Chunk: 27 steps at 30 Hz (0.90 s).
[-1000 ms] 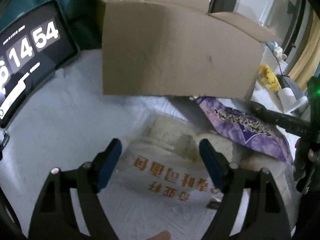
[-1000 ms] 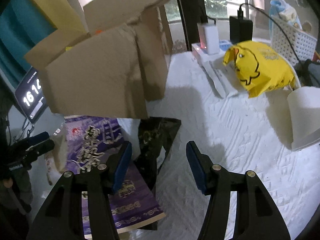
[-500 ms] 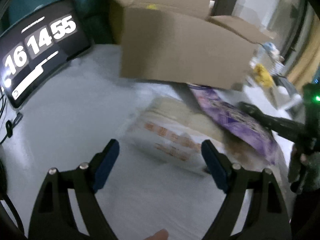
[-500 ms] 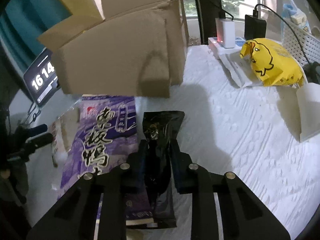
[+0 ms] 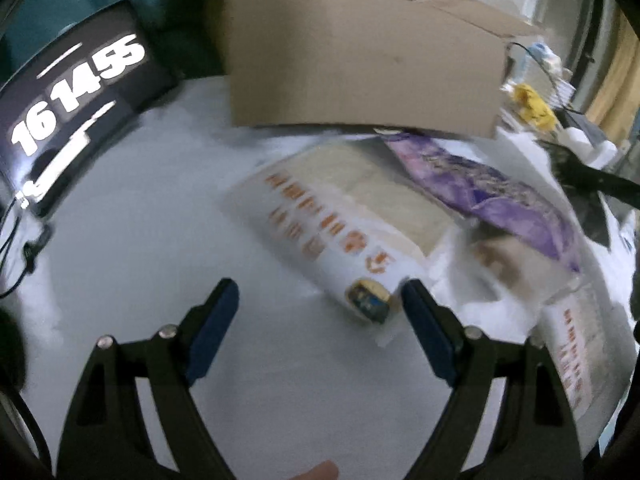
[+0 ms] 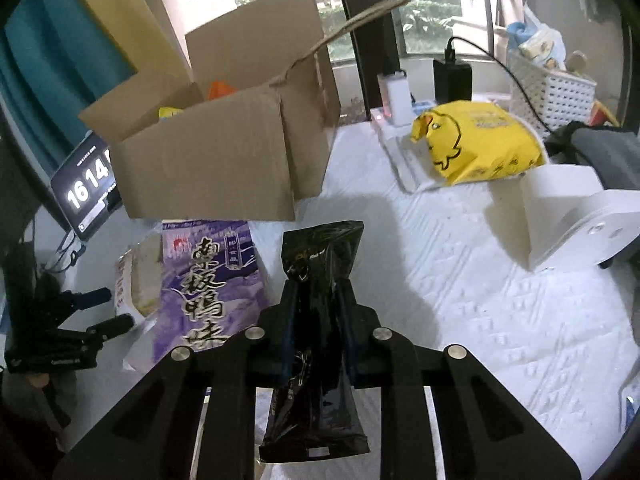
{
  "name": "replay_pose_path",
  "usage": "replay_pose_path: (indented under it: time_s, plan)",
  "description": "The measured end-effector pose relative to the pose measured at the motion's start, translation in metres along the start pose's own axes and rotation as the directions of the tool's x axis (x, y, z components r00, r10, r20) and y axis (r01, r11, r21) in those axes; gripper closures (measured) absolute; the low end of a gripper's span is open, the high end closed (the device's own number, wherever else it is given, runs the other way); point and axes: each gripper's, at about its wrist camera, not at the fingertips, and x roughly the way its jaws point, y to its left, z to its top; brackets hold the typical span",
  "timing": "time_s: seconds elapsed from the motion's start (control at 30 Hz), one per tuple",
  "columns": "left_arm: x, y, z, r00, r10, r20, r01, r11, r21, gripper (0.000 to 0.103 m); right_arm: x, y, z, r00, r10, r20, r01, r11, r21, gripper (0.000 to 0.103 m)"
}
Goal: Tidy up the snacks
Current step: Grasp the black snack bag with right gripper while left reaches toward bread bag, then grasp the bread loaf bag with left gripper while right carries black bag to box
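My right gripper is shut on a black snack bag and holds it lifted above the white table. A purple snack bag lies just left of it, in front of the open cardboard box. My left gripper is open and empty above the table, with a white bread bag with orange print lying just beyond its fingertips. The purple bag and the box also show in the left wrist view. The left gripper also shows in the right wrist view.
A tablet clock stands at the left. A yellow snack bag, a white basket, chargers and a white paper roll sit on the right side. Another printed white bag lies at the left view's right edge.
My right gripper closed on the black bag and lifted it. My left gripper drew back and left from the bread bag, staying open.
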Motion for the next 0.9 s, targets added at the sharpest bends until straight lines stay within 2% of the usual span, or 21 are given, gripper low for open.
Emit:
replay_pose_path:
  time_s: [0.13,0.23,0.33,0.4,0.53,0.6,0.7,0.77,0.9]
  plan:
    - [-0.008,0.039,-0.005,0.999,0.051,0.013,-0.05,0.996,-0.077,0.018,-0.003,-0.001,0.001,1.0,0.01,0.007,-0.01,1.0,-0.001,0.082]
    - [-0.019,0.051,-0.001,0.998,0.028,0.048,-0.022,0.993,-0.118,0.018,-0.003,0.0,0.002,1.0,0.017,0.015,-0.017,1.0,0.001,0.082]
    - [-0.027,0.038,0.008,0.995,-0.028,0.096,0.04,0.991,-0.125,0.017,-0.003,0.005,0.003,0.999,0.025,0.024,-0.025,1.0,0.001,0.082]
    - [-0.021,0.018,0.018,0.991,-0.081,0.111,0.093,0.99,-0.107,0.006,-0.005,0.005,0.005,0.999,0.029,0.029,-0.029,1.0,-0.002,0.082]
    - [0.005,-0.012,0.034,0.992,-0.111,0.067,0.116,0.99,-0.077,0.005,-0.009,0.007,0.009,0.998,0.04,0.04,-0.04,0.999,-0.006,0.082]
    - [0.022,-0.019,0.04,0.996,-0.09,0.024,0.091,0.993,-0.078,0.005,-0.011,0.007,0.011,0.998,0.045,0.046,-0.045,0.999,-0.008,0.082]
    - [0.038,-0.025,0.043,1.0,-0.012,-0.004,0.012,0.999,-0.052,0.005,-0.015,0.009,0.013,0.997,0.054,0.052,-0.053,0.998,-0.022,0.082]
    - [0.047,-0.023,0.041,1.0,-0.012,-0.027,0.011,0.999,-0.05,0.004,-0.016,0.009,0.014,0.997,0.058,0.055,-0.057,0.998,-0.026,0.082]
    - [0.046,-0.025,0.038,1.0,-0.004,-0.02,0.004,1.0,-0.001,0.003,-0.016,0.008,0.017,0.995,0.074,0.062,-0.073,0.997,-0.028,0.085]
